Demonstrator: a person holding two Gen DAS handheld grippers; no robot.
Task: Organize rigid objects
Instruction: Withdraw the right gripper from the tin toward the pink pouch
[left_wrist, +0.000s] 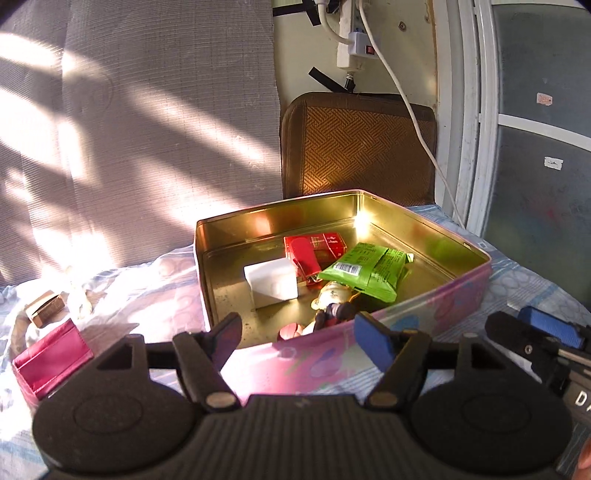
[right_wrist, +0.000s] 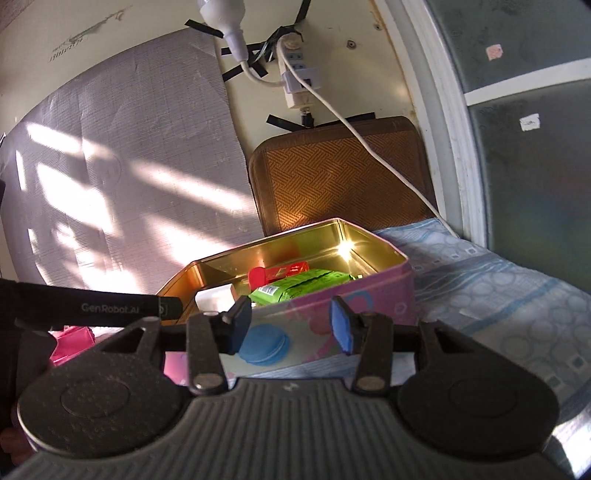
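Observation:
An open pink tin box (left_wrist: 406, 314) with a gold inside stands on the cloth-covered table; it also shows in the right wrist view (right_wrist: 369, 291). Inside lie a white block (left_wrist: 275, 282), a red pack (left_wrist: 321, 245), a red stapler-like item (left_wrist: 306, 260), a green snack packet (left_wrist: 364, 271) and a small figurine (left_wrist: 332, 302). My left gripper (left_wrist: 299, 334) is open and empty, just in front of the tin's near wall. My right gripper (right_wrist: 290, 323) is open and empty, close to the tin's pink side. Its tip shows at the left view's right edge (left_wrist: 546, 332).
A pink pouch (left_wrist: 51, 356) and a small brown box (left_wrist: 44, 308) lie on the cloth left of the tin. A brown woven mat (left_wrist: 358, 147) leans on the wall behind. A power strip with white cables (left_wrist: 356, 40) hangs above. A window frame stands at right.

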